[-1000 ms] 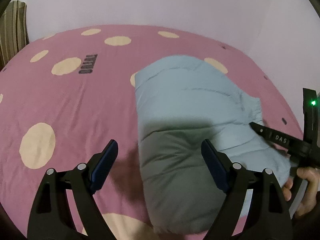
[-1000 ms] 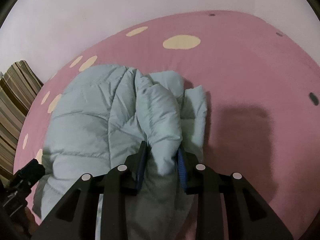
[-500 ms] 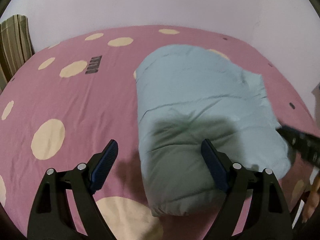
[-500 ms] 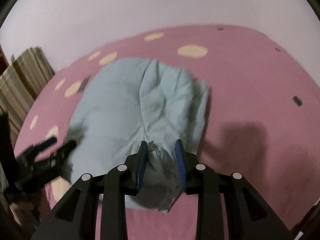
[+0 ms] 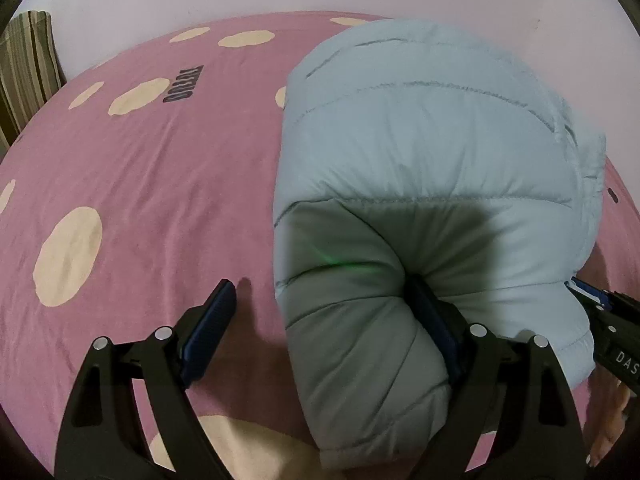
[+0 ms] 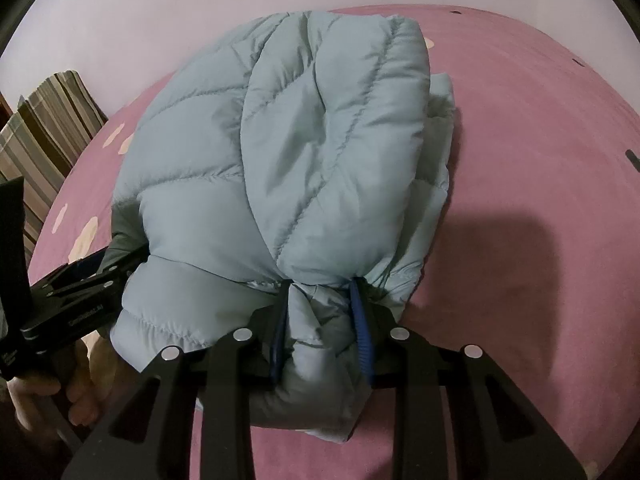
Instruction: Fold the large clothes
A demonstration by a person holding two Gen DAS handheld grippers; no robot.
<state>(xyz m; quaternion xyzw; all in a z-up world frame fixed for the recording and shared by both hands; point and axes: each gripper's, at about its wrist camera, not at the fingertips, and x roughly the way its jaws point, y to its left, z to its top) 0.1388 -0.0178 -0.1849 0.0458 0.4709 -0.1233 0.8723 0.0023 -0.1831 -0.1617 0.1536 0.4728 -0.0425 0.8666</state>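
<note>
The right gripper has its blue-padded jaws pinched tight on a bunched fold at the near edge of the one pale blue quilted puffer jacket. The left gripper stands wide open: its right finger presses into the jacket's near corner, its left finger sits apart over the sheet, gripping nothing. The jacket lies folded in a thick bundle on the pink bed sheet, its near edge raised at the grippers. White letters "DAS" show on the right gripper's body at the left view's edge; the lettering on the left gripper seen from the right is too small to read. The sheet carries cream dots and one dark printed word, not legible. One striped pillow stands at the bed's far left.
</note>
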